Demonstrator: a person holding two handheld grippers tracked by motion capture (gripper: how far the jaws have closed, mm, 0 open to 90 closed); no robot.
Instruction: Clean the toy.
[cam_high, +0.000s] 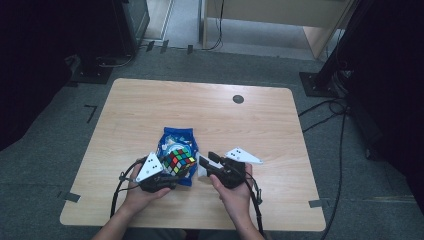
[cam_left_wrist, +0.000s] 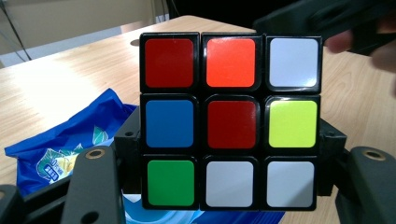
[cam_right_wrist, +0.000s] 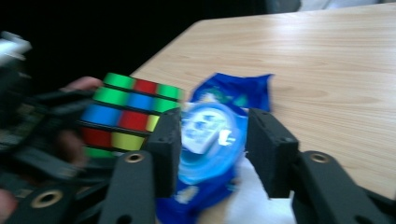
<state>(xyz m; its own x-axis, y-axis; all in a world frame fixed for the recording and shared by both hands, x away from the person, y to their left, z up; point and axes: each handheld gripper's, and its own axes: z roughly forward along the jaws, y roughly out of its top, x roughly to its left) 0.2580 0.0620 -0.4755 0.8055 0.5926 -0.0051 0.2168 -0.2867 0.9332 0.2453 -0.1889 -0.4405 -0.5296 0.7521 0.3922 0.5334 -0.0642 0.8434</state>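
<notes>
The left tongs (cam_left_wrist: 229, 186) clamp the puzzle cube (cam_left_wrist: 231, 120) above the blue packet (cam_high: 176, 145) on the desk (cam_high: 260, 125), while the right tongs (cam_right_wrist: 212, 149), apart, probably must grip the cube next

- High view: fixed overhead on the person's side, facing forward and down; takes in the whole light wooden table (cam_high: 150, 105) and the floor beyond.
- Left gripper view: rides low, very close on the multicoloured puzzle cube (cam_left_wrist: 231, 120).
- Right gripper view: low, close, blurred, looking leftward.
- Shared by all three: cube and crinkled blue snack bag (cam_right_wrist: 219, 140), near centre.
</notes>
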